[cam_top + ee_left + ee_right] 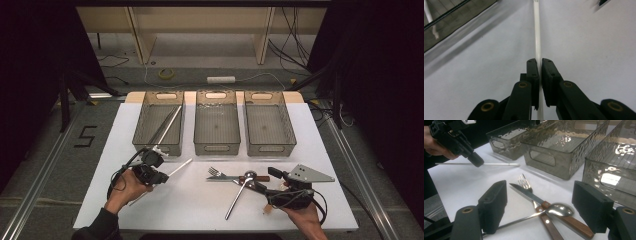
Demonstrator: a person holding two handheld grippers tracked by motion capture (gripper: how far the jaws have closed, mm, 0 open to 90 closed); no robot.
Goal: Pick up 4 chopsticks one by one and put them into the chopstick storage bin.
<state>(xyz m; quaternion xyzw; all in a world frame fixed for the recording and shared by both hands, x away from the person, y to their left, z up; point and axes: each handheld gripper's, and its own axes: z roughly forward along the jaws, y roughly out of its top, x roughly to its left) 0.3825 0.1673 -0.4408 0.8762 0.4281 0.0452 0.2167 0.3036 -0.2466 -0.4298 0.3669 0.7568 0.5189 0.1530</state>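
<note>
My left gripper is shut on a thin white stick that lies along the white tabletop; in the high view this gripper sits at the front left, with the stick running up and right from it. A fork, a wooden-handled knife and a spoon lie crossed in a pile. My right gripper hovers just behind that pile, its jaws wide apart and holding nothing. The high view places the right gripper at the front right, beside the spoon.
Three smoked clear bins stand in a row at the back: left, middle, right. Long sticks lean in the left bin. The table edge runs along the front; floor, cables and a roll of tape lie beyond.
</note>
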